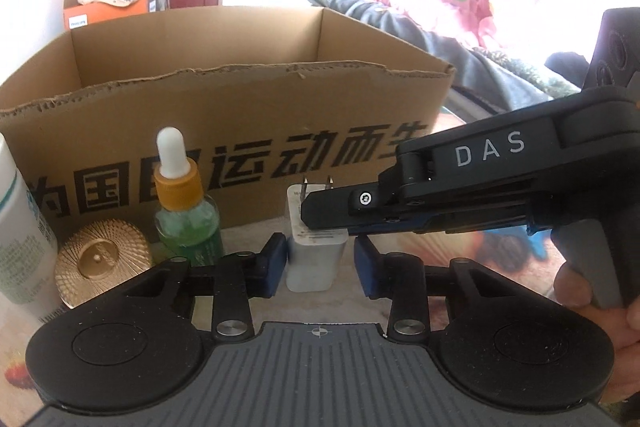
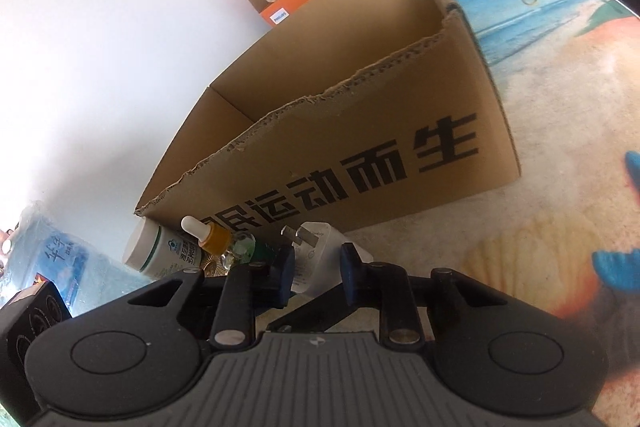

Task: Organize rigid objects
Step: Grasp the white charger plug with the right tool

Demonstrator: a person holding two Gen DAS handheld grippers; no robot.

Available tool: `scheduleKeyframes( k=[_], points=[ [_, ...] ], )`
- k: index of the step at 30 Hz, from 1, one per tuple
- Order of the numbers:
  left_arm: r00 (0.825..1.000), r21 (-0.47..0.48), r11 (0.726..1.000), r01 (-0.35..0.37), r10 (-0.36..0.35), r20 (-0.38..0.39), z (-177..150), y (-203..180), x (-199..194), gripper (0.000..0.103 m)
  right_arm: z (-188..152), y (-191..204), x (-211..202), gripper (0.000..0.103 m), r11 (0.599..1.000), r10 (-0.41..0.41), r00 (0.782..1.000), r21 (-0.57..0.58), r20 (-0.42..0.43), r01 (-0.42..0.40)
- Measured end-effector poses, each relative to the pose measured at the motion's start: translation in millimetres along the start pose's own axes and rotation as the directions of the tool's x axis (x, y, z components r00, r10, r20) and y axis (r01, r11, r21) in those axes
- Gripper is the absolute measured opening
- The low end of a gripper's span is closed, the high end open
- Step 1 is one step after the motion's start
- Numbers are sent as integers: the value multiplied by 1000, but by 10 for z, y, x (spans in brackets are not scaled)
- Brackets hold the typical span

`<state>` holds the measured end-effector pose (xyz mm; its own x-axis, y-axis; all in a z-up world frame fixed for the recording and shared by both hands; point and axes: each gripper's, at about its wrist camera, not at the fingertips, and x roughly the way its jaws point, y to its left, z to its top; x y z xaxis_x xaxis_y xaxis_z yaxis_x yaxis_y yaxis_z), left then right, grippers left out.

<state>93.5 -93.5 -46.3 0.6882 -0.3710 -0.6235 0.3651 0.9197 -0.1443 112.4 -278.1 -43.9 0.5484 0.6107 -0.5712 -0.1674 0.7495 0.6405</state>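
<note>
Blue-padded fingers of the left gripper point(image 1: 320, 263) sit closest to the lens, straddling the lower body of a white charger point(image 1: 316, 255) that stands upright on the table point(image 2: 540, 227), prongs pointing up. The left pad touches the charger's side; a sliver of space remains at the right pad, so these jaws are mostly closed but not yet clamped. From the right, the right gripper point(image 2: 314, 273) reaches in higher up, and its narrowed jaws press on the charger's upper body just below the prongs. Immediately left of the charger stand a green dropper bottle point(image 1: 188, 215), a gold ribbed lid point(image 1: 102, 259) and a white bottle point(image 1: 18, 227). Behind them all is an open cardboard box point(image 1: 224, 99), likely the destination. The charger looks light, hard and smooth, so probably slippery; its flat side faces seem the safest hold, away from the metal prongs.
</note>
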Motion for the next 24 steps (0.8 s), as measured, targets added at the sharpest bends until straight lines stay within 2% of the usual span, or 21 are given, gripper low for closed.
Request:
scheduleKeyframes(
  k=[14, 24],
  points=[
    [995, 49, 994, 94, -92, -32, -228, -266, -326, 35, -304, 22, -365, 27, 998, -44, 999, 37, -12, 45],
    [995, 116, 989, 88, -83, -48, -298, -390, -330, 41, -419, 40, -474, 29, 997, -73, 997, 38, -1, 73]
  ],
)
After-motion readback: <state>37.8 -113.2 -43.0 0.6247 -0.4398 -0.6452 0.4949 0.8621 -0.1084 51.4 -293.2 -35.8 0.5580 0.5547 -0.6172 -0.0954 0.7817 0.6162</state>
